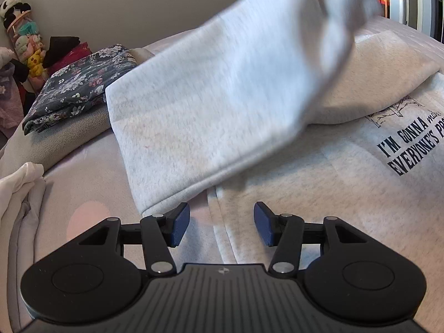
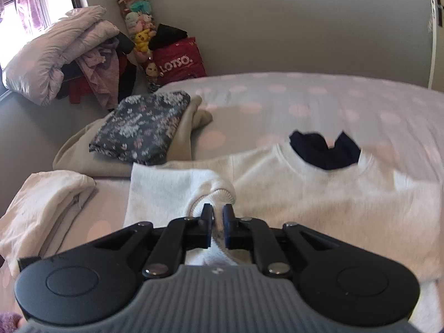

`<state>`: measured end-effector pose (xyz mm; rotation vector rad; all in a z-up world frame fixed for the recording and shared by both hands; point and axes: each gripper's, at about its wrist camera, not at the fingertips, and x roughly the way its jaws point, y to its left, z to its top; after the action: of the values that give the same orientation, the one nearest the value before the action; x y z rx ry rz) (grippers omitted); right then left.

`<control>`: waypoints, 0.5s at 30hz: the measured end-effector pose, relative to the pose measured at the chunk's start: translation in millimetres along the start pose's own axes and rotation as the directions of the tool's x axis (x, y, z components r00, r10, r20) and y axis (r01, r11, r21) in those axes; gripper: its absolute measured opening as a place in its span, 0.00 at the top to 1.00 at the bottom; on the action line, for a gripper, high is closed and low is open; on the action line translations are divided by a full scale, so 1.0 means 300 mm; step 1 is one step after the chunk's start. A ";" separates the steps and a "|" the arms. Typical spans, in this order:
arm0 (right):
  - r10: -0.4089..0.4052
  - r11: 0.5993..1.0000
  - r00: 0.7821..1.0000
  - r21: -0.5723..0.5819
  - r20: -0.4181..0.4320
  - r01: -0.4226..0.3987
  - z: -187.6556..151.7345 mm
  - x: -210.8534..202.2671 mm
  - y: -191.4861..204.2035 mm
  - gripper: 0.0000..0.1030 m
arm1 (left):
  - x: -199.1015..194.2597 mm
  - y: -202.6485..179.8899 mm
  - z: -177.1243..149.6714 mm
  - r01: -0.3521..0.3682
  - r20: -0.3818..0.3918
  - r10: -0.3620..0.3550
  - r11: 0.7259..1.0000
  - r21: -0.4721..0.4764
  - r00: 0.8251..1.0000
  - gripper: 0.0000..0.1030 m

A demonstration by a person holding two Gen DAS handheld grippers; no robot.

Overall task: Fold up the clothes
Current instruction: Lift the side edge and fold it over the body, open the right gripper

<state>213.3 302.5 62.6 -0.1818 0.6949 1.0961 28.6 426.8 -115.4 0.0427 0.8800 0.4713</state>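
A light grey sweatshirt (image 2: 319, 194) with dark printed lettering (image 1: 410, 149) lies spread on the bed, a dark collar (image 2: 324, 149) showing at its neckline. My right gripper (image 2: 217, 211) is shut on the sleeve's ribbed cuff (image 2: 219, 194), which bunches between the pads. In the left wrist view that sleeve (image 1: 222, 105) hangs lifted and blurred across the sweatshirt's body. My left gripper (image 1: 222, 219) stands open just above the sweatshirt's side edge, its blue pads (image 1: 181, 222) holding nothing.
A folded floral garment (image 2: 141, 127) rests on a beige one (image 2: 183, 138) at the back left. Cream cloth (image 2: 41, 202) lies at the left edge. Beyond the spotted pink bed cover (image 2: 305, 102) are a quilt pile (image 2: 55, 61), plush toys (image 2: 136, 19) and a red bag (image 2: 177, 61).
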 end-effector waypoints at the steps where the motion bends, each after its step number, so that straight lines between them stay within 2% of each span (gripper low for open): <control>1: 0.005 1.000 1.000 -0.014 0.015 -0.005 0.055 -0.019 0.010 0.95 | 0.000 0.001 0.000 0.003 0.000 -0.003 1.000 -0.006 1.000 0.52; 4: 0.026 0.999 0.998 -0.035 0.058 -0.024 0.218 -0.071 0.047 0.95 | -0.002 0.003 -0.002 0.007 0.003 -0.007 1.000 -0.015 1.000 0.51; 7: 0.016 0.995 0.992 -0.099 0.125 -0.004 0.351 -0.132 0.103 0.95 | -0.001 0.007 -0.008 0.012 0.005 -0.012 1.000 -0.026 1.000 0.51; 11: -0.021 0.990 0.983 -0.135 0.183 0.047 0.454 -0.201 0.126 0.95 | 0.005 0.029 -0.011 0.034 0.000 -0.034 0.997 -0.074 0.999 0.51; 15: -0.099 0.983 0.970 -0.129 0.220 0.130 0.492 -0.266 0.073 0.95 | 0.010 0.051 -0.011 0.049 -0.004 -0.050 0.993 -0.106 0.999 0.51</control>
<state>235.7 320.8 229.3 -0.2208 0.4089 1.0364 22.1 441.4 -116.3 -0.0781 0.8594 0.4711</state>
